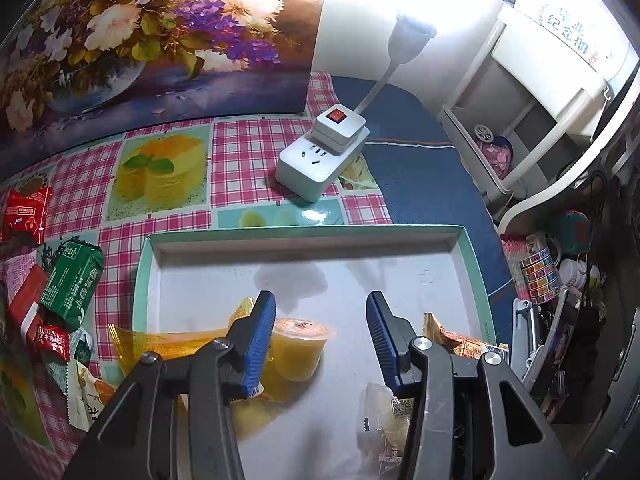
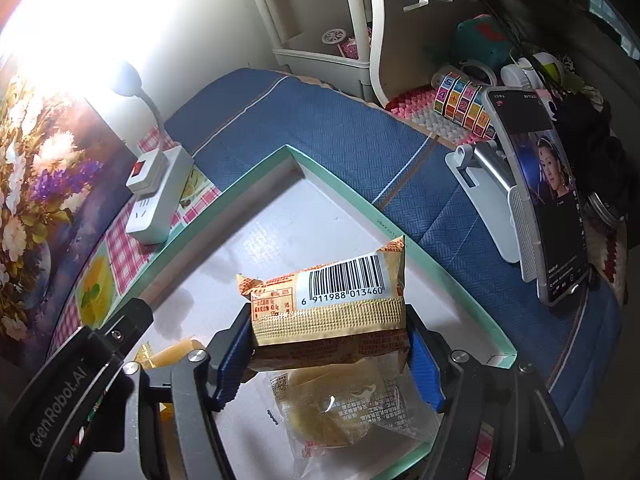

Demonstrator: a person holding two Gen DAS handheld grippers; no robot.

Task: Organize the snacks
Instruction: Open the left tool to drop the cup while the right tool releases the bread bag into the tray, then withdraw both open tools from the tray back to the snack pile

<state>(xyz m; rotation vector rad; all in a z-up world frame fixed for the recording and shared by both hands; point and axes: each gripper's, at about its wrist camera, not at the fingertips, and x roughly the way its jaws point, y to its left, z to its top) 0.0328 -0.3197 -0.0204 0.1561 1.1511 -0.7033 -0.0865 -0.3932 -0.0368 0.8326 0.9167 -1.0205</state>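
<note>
Right wrist: right tool grips orange pack, long axis across jaws, over tray; left tool open.

The right gripper has its blue pads pressed on both ends of the orange snack packet, barcode side up, over the white floor of the mint-edged tray. Just below it lies a clear-wrapped pastry in the tray, and the other gripper's dark body crowds the lower left. A white power strip sits beyond the tray's rim, and a phone leans on its stand at right, screen lit.
</note>
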